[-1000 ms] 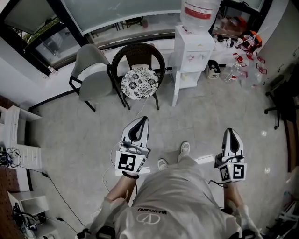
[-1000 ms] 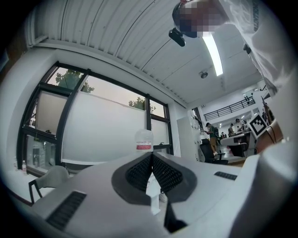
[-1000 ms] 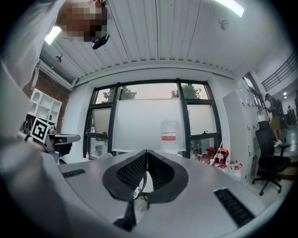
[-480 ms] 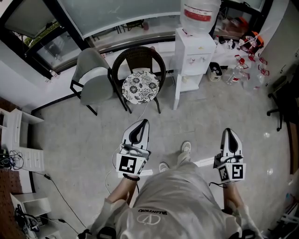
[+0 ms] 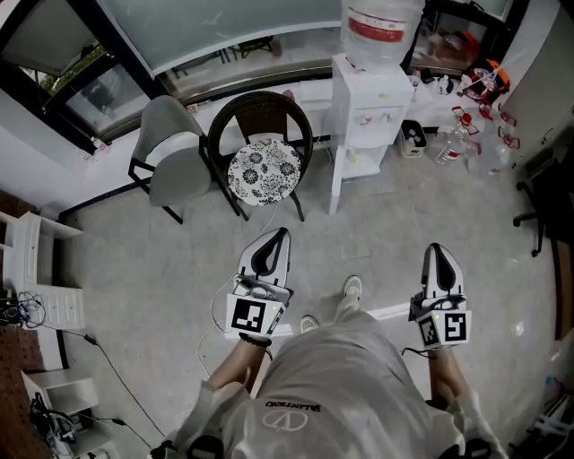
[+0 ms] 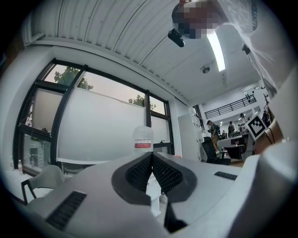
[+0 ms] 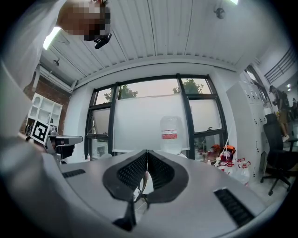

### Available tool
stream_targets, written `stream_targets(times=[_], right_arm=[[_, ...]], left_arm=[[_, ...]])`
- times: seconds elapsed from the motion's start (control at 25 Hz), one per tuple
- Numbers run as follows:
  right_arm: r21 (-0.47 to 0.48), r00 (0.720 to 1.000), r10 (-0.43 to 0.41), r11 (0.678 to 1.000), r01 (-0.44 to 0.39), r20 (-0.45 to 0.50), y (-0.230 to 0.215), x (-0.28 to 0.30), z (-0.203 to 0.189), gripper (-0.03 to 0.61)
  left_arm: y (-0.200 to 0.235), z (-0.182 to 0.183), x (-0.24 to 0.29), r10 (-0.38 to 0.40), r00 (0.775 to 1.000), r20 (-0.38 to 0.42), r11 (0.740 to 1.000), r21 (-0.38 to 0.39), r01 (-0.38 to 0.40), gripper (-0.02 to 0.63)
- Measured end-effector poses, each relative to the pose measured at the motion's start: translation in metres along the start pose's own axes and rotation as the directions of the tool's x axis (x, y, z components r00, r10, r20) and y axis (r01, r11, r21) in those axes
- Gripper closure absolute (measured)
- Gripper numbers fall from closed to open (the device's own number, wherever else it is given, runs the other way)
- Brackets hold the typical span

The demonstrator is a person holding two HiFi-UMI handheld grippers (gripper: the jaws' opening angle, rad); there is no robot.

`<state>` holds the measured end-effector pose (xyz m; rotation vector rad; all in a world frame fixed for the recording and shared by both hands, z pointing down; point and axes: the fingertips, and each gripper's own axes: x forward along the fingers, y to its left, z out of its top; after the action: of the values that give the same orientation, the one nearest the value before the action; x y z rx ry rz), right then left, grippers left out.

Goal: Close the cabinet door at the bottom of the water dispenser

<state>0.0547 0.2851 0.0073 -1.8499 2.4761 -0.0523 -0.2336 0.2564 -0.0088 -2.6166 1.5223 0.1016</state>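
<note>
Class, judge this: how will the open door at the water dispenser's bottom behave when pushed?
The cabinet door looks like a thin, stiff panel, so it probably swings lightly on its hinge. The water dispenser carries a big bottle on top, so a hard shove might rock it.

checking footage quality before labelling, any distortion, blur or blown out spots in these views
Head view: evenly lit, mild wide-angle bowing at the edges, water dispenser sharp. Left gripper view: strong fisheye with black corners, ceiling light strip blown out. Right gripper view: same fisheye, window pale and bright behind the water bottle, no visible motion blur.
</note>
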Motion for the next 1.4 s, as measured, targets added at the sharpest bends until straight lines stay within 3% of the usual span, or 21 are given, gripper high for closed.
stream_targets(times=[0.68,1.4], right_arm=[[0.065,0.999,0.052,0.997,-0.052,-0.002,-0.068,0.084,-0.001,0.561],[0.042,0.988,0.151,0.988,-0.150,-0.023,-0.136,0.139,-0.009,0.561]], left_arm=[[-0.010,-0.016,0.118,-0.013,1.000,-0.026,1.000,0.016,0.013,0.609],[-0.028,-0.024,0.193,0.073,0.997,-0.036,0.997,0.023,-0.072,0.609]])
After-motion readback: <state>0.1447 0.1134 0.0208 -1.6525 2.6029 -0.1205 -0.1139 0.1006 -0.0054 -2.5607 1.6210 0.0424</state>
